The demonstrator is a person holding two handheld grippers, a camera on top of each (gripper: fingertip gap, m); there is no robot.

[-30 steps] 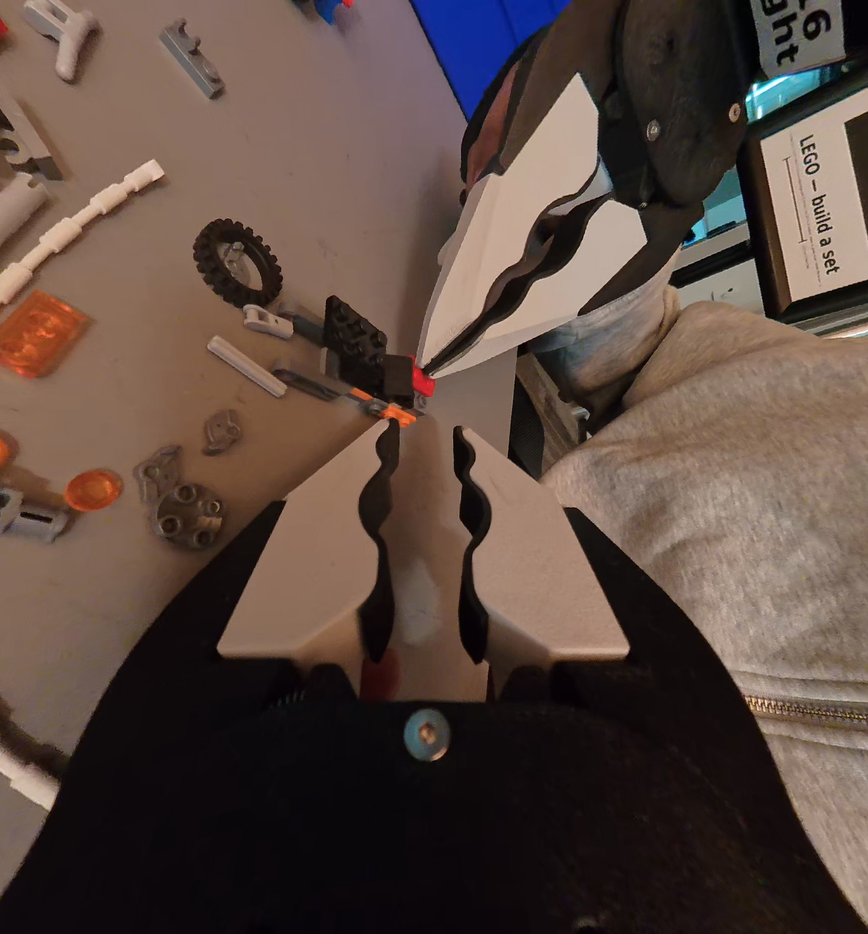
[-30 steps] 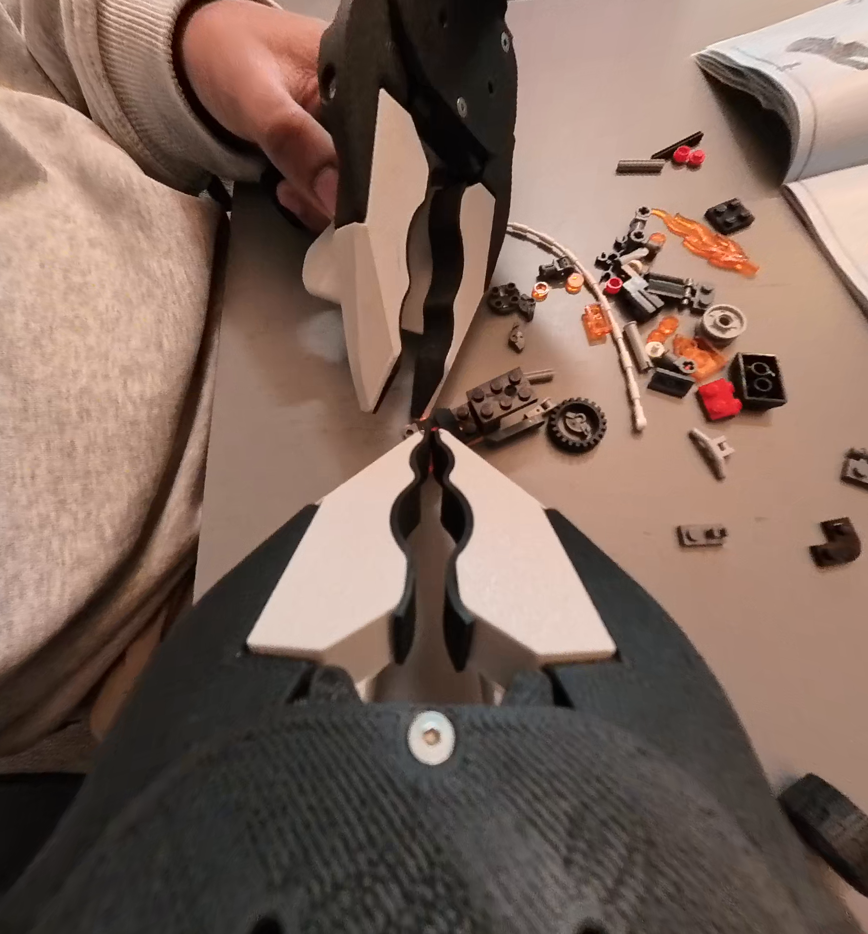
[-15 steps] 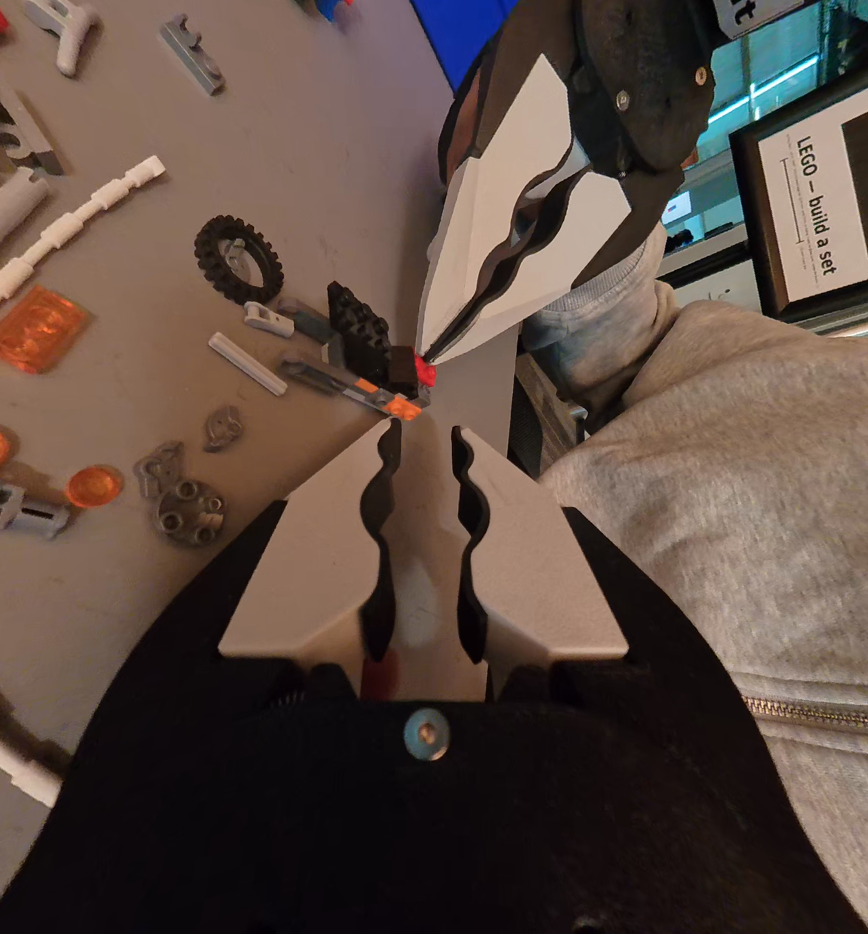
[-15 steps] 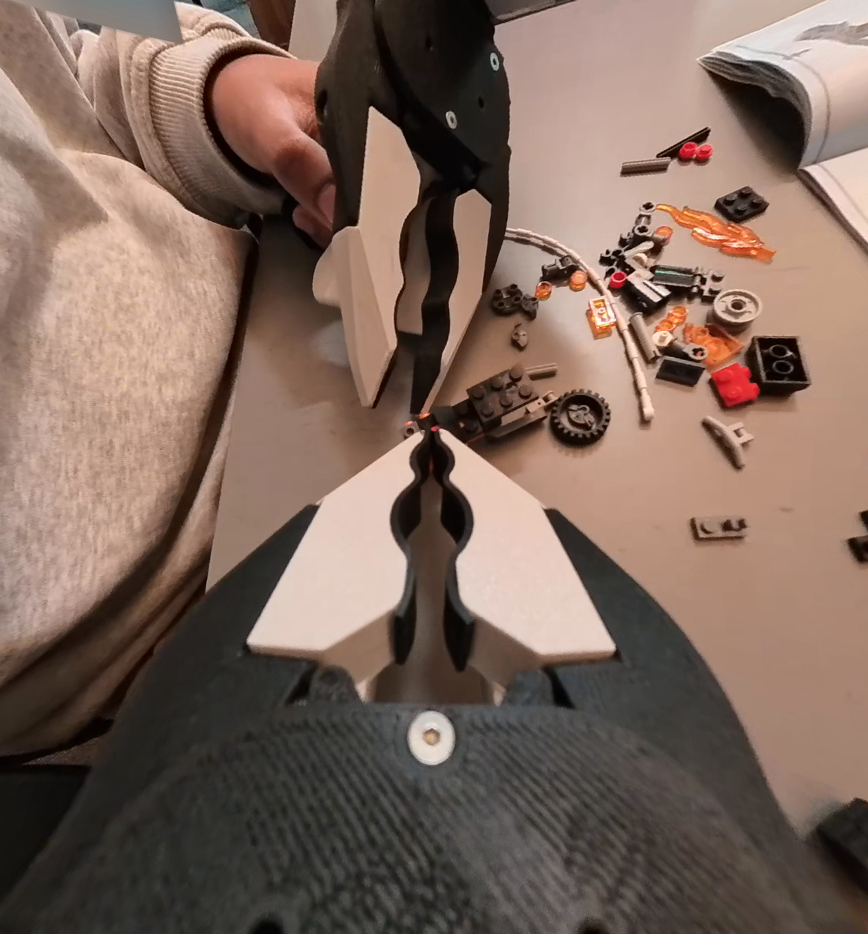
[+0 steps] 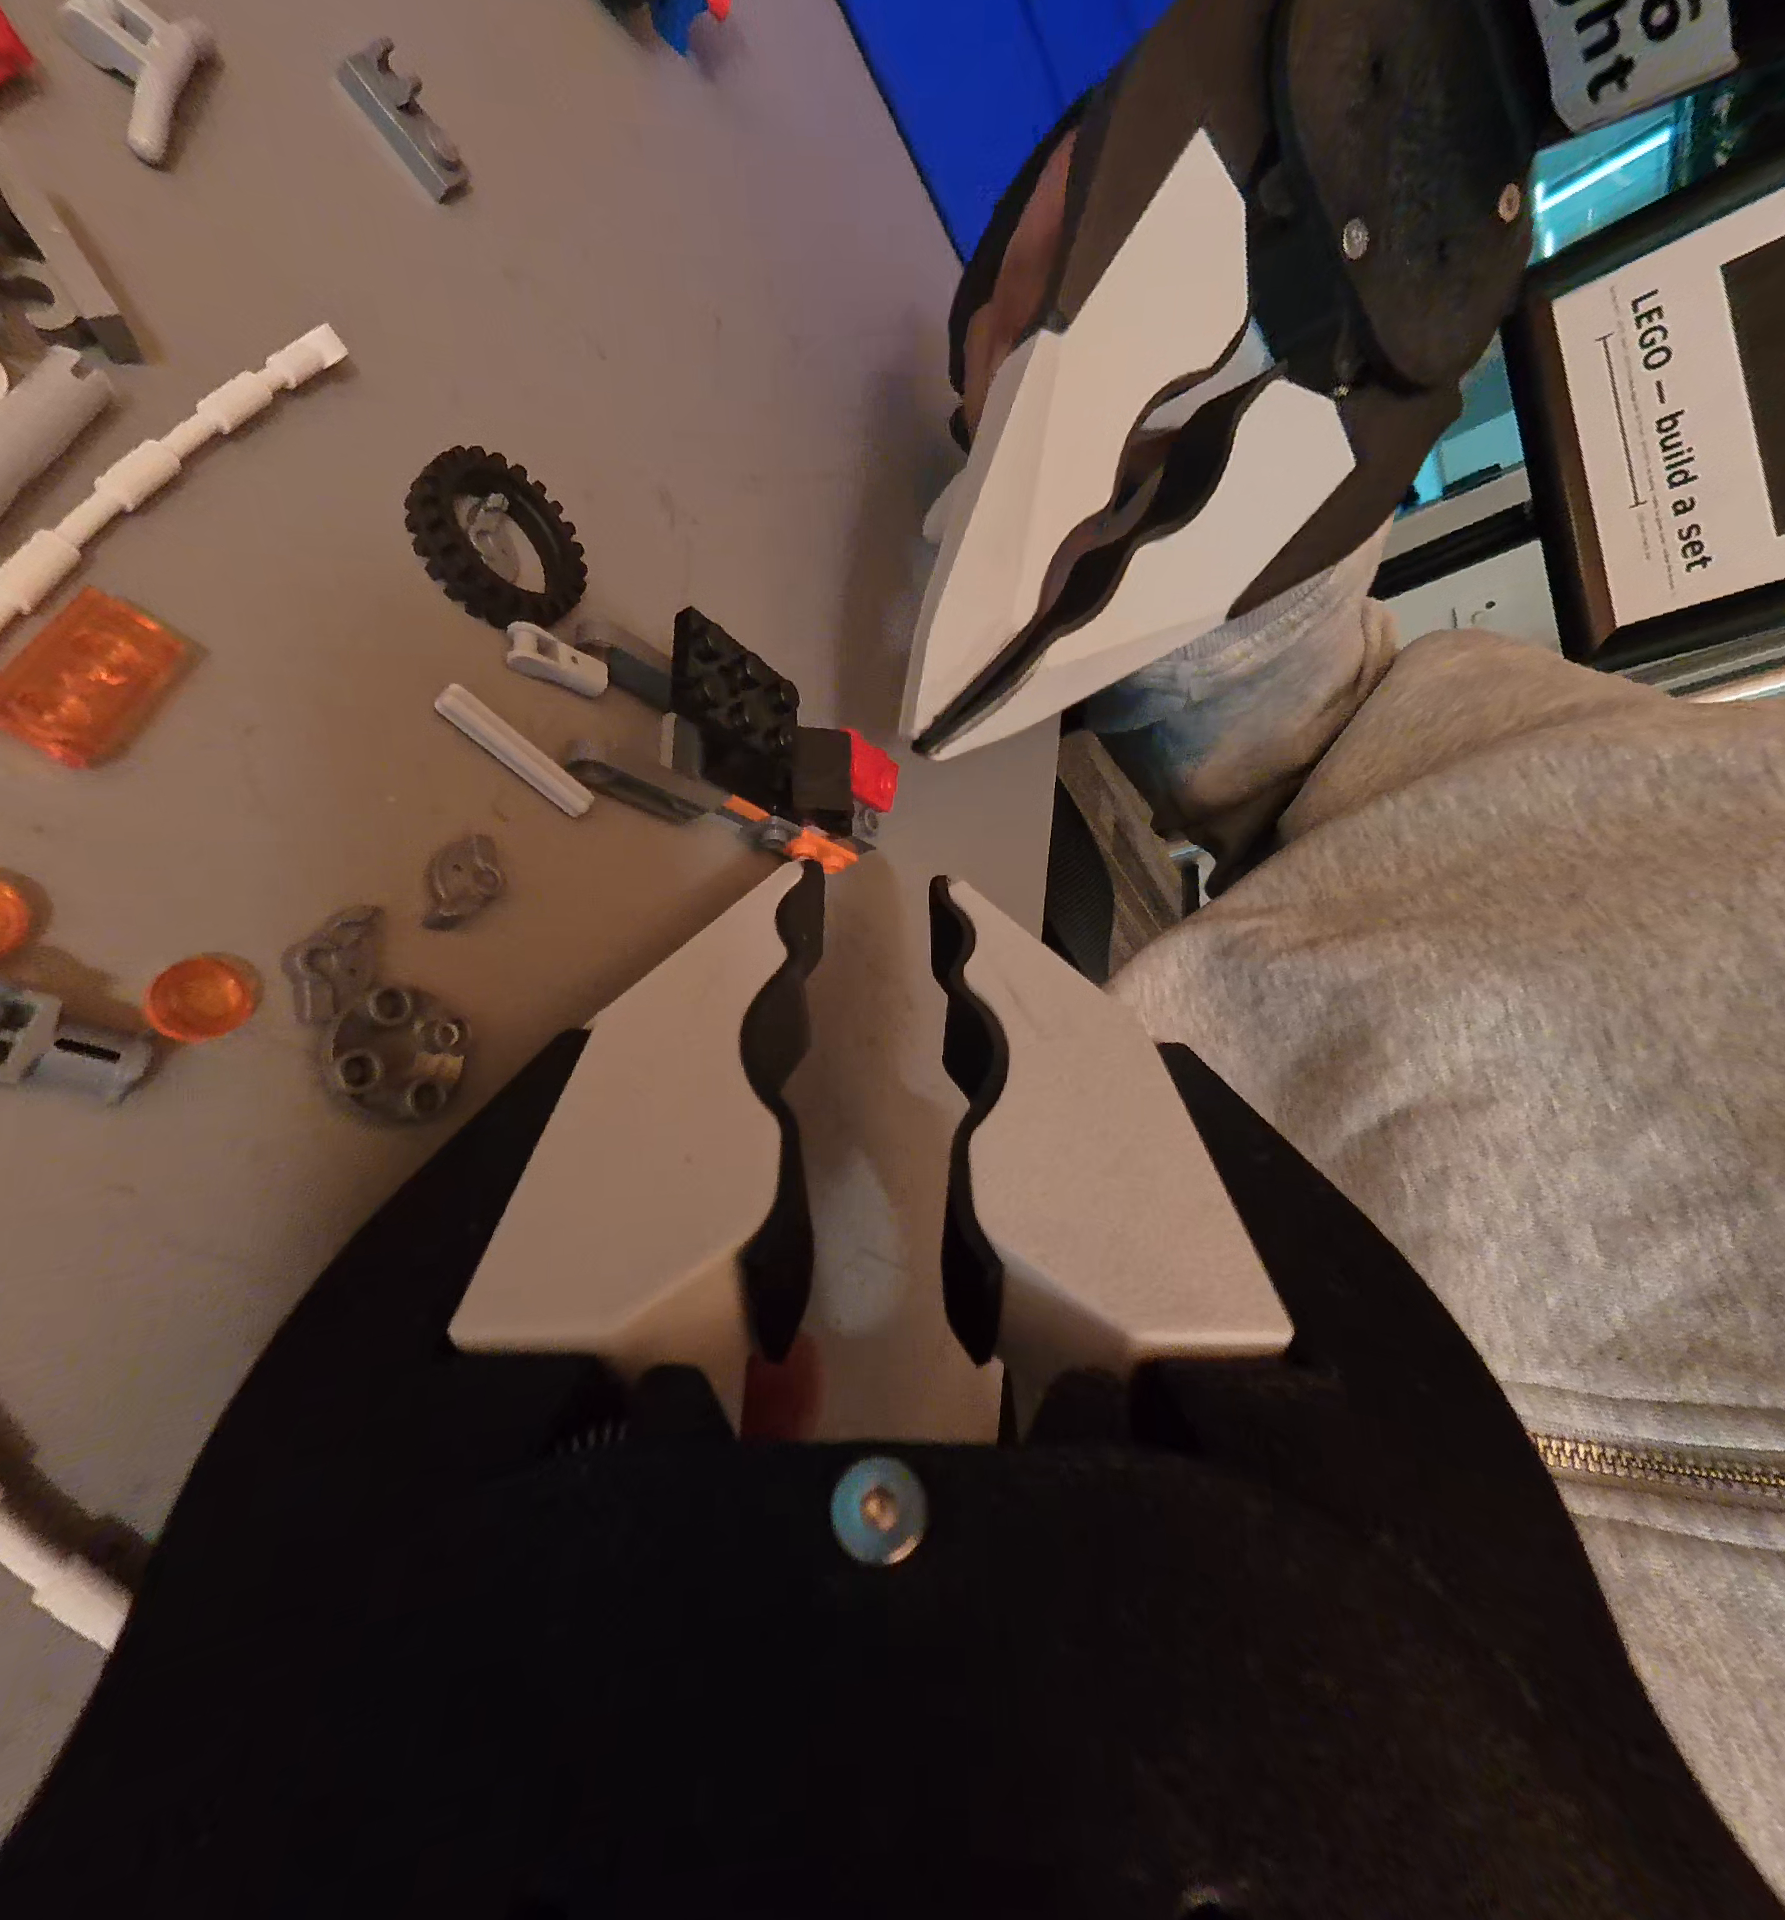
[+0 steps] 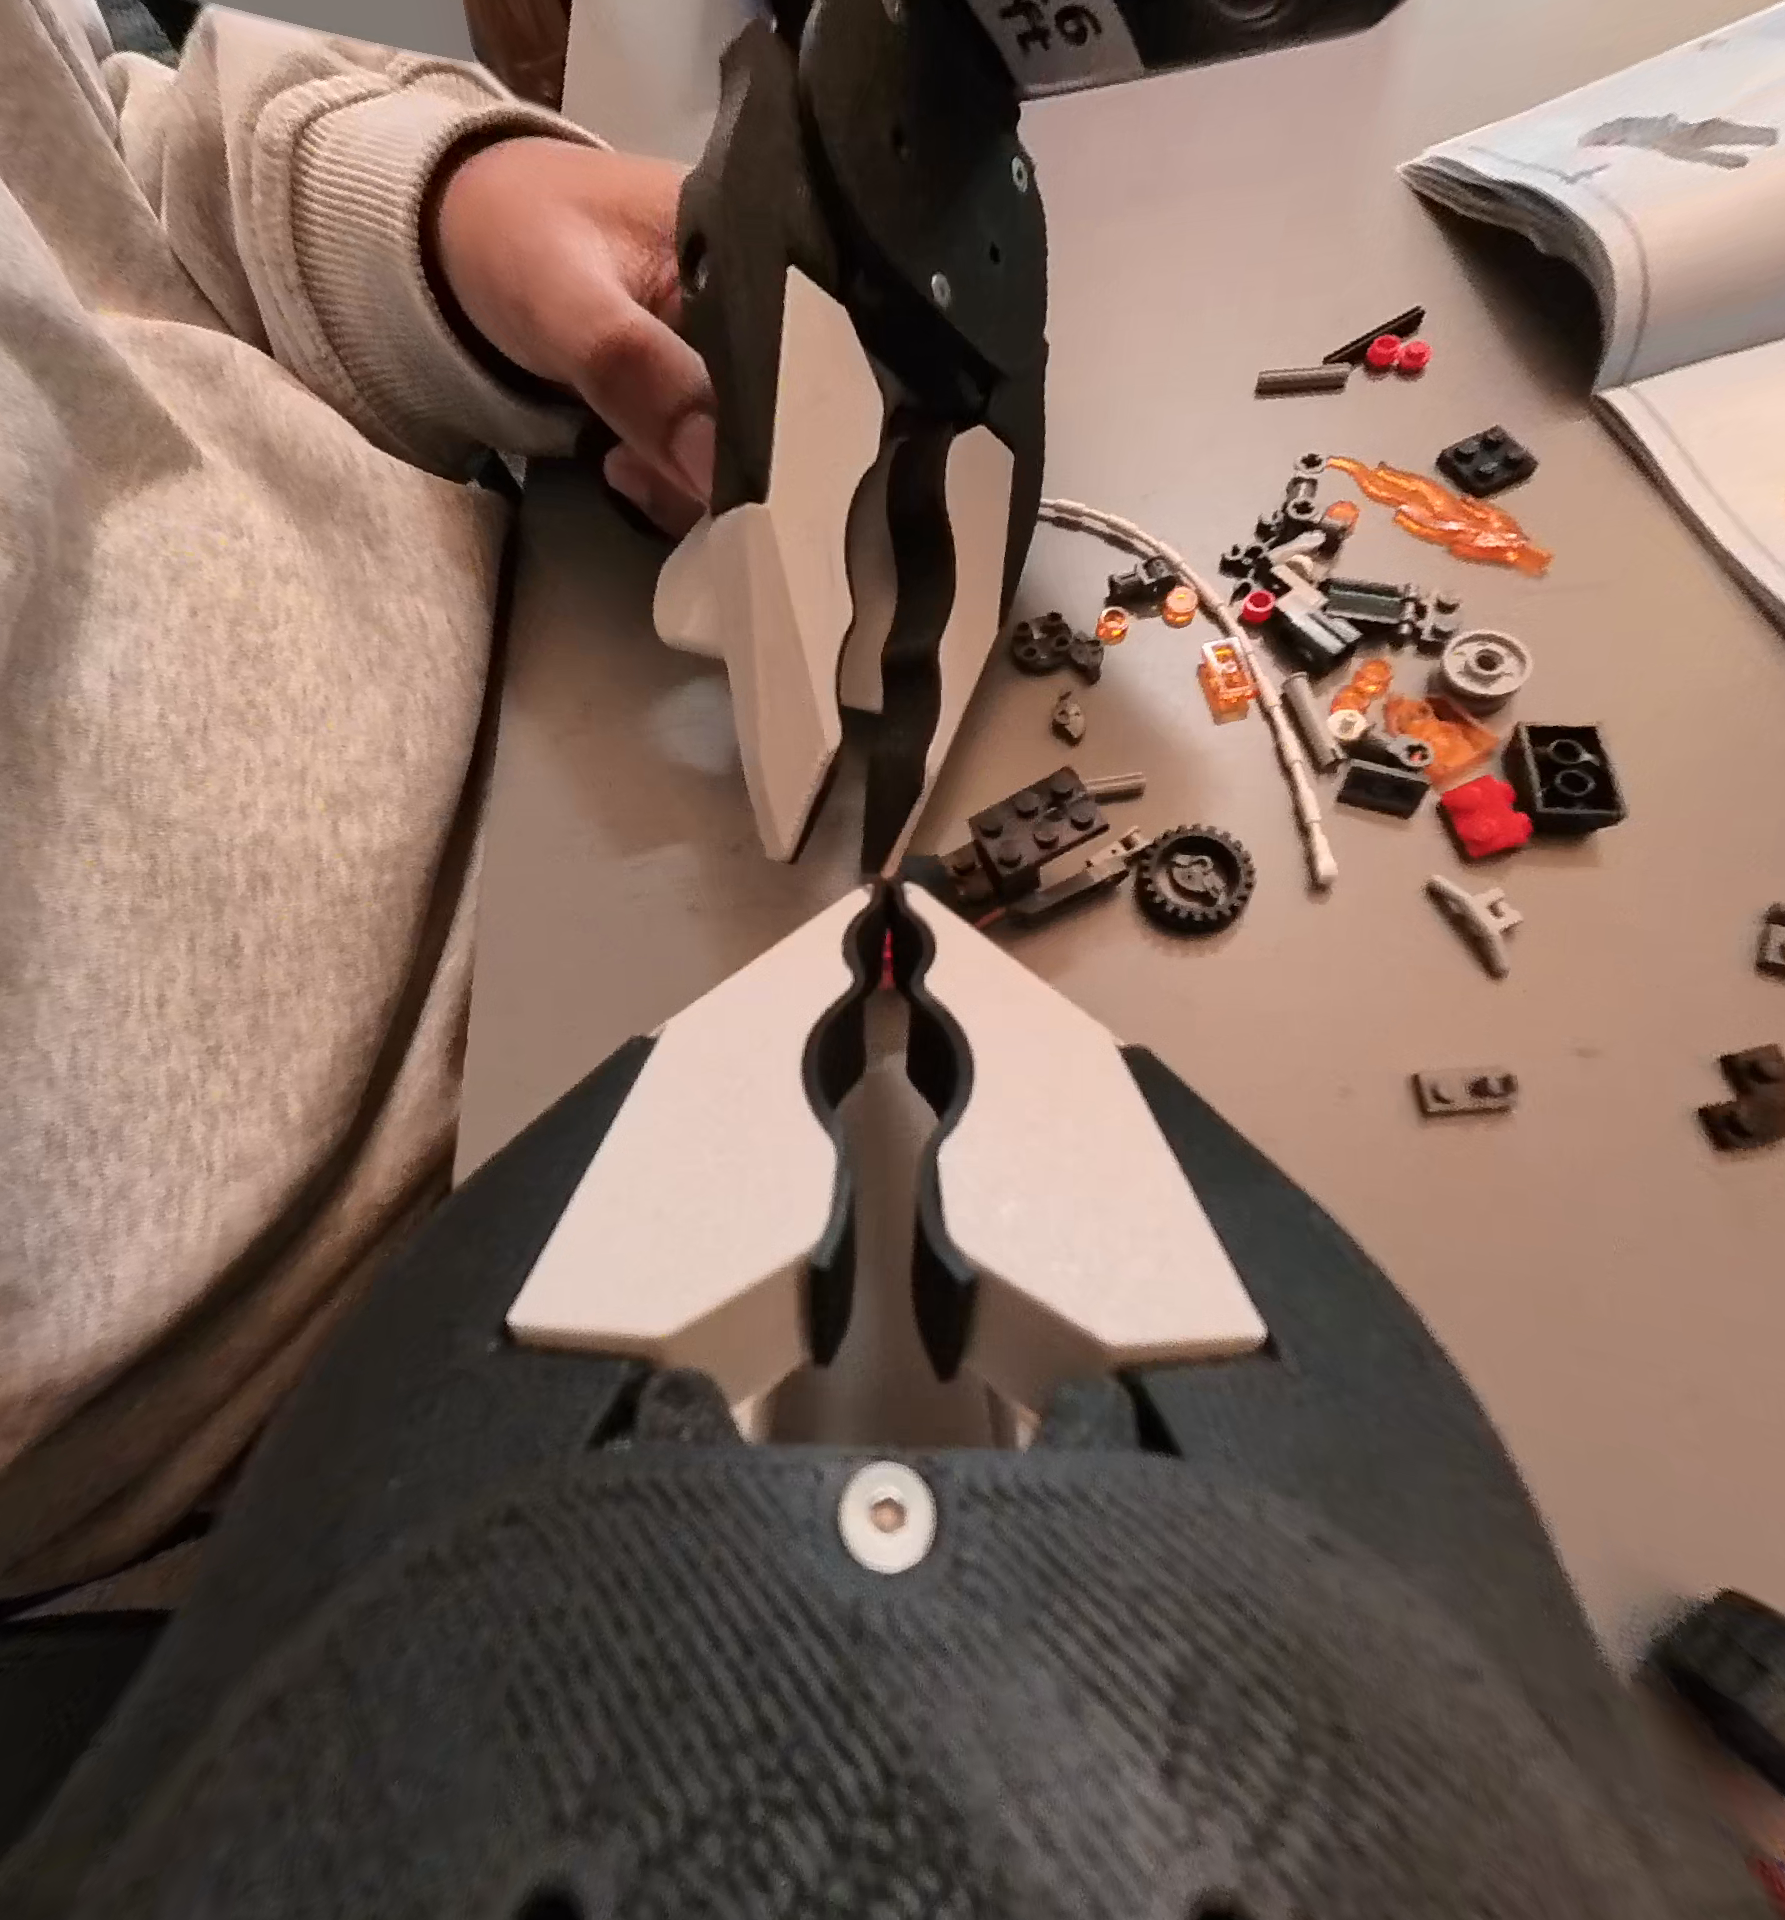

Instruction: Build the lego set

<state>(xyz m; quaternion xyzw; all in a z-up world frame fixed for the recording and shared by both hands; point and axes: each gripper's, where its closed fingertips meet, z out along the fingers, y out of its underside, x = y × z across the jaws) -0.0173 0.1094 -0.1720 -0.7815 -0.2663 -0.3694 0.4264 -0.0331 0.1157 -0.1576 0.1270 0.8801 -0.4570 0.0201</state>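
Observation:
A small lego assembly (image 5: 737, 717) lies on the grey table (image 5: 659, 260) near its edge: a black studded plate, a grey beam with an orange end, and a red brick (image 5: 872, 774) on its near end. It also shows in the right wrist view (image 6: 1039, 826). My left gripper (image 5: 867, 883) is open and empty, its left fingertip right at the orange end. My right gripper (image 6: 886, 891) is shut with nothing in it. In the left wrist view its tip (image 5: 916, 743) sits just beside the red brick, a small gap apart.
Loose parts lie beyond the assembly: a black tyre (image 5: 493, 535), a white ridged hose (image 5: 140, 468), an orange clear tile (image 5: 83, 675), a grey round plate (image 5: 394, 1049), a black brick (image 6: 1563, 774). An open instruction booklet (image 6: 1646, 156) lies far right. The person's grey hoodie (image 5: 1490, 987) is at the table edge. Less than 4 cm separates the two grippers' tips. The grey round plate (image 5: 394, 1049) lies around 8 cm away from my left fingertips. It turns up in the right wrist view (image 6: 1048, 630) as well.
My right gripper's tip was on the red brick. It has drawn back a little, and the brick stays on the assembly. My left gripper has hardly moved.

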